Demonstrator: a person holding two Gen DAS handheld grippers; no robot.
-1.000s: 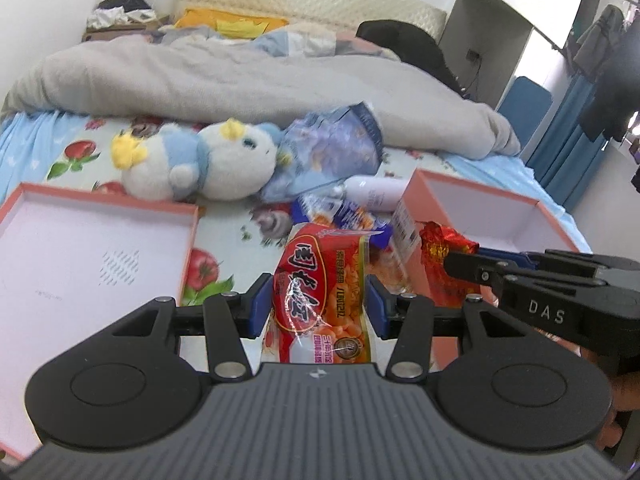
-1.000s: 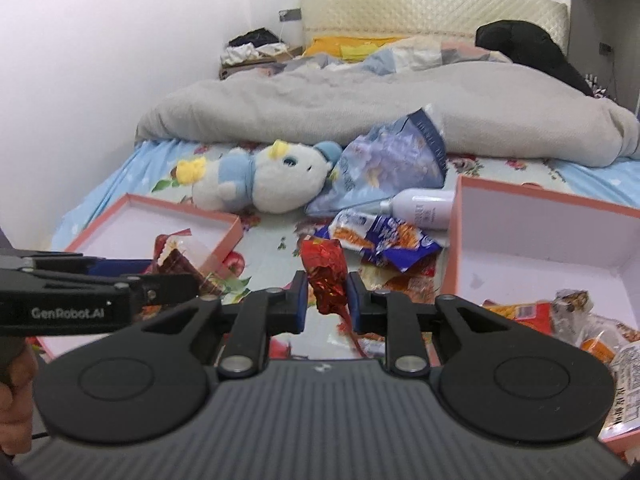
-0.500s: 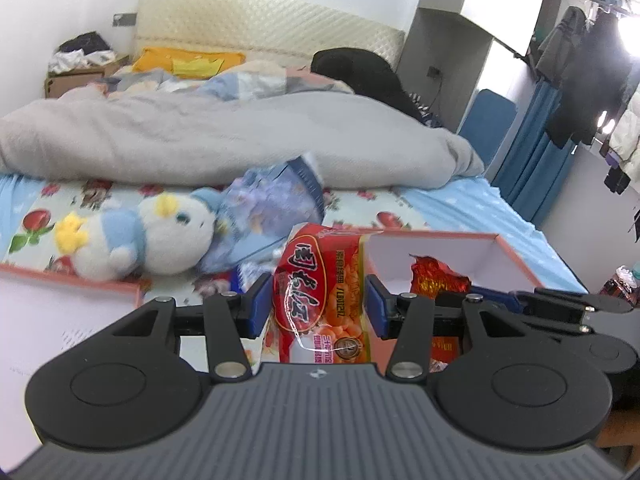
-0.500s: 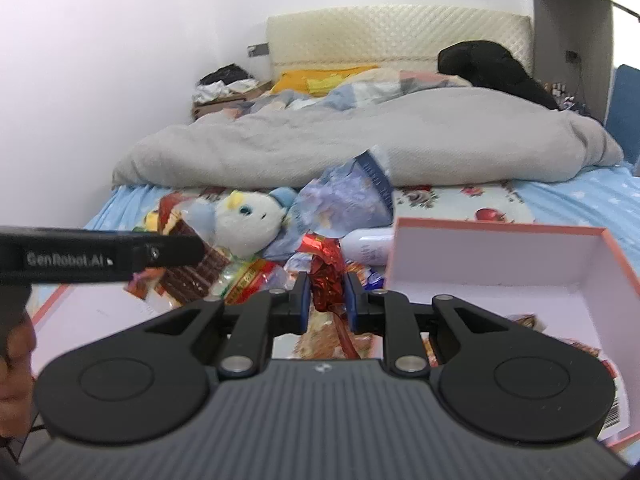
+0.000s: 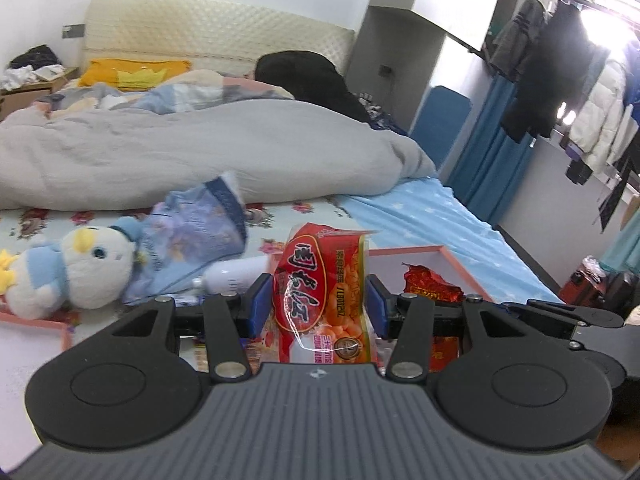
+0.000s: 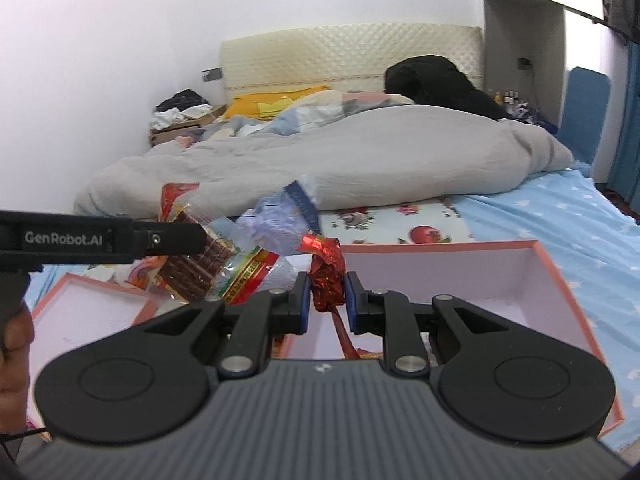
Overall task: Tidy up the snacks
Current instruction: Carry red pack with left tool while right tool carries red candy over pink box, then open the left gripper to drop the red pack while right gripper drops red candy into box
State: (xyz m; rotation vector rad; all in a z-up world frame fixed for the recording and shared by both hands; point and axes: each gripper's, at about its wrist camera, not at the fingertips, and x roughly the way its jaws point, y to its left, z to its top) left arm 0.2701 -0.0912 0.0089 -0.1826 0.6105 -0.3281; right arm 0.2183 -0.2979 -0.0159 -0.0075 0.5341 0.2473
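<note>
"GenRobot.AI" lettering marks the left gripper (image 6: 188, 236), clamped on a red snack pack (image 5: 320, 296) printed with Chinese characters. The right gripper (image 6: 327, 300) pinches a red foil snack (image 6: 326, 276) above the pink box (image 6: 552, 276).

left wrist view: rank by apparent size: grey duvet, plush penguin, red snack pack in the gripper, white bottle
1. grey duvet
2. plush penguin and red snack pack: similar; the pack is held close to the camera, so unranked
3. white bottle, partly hidden
</note>
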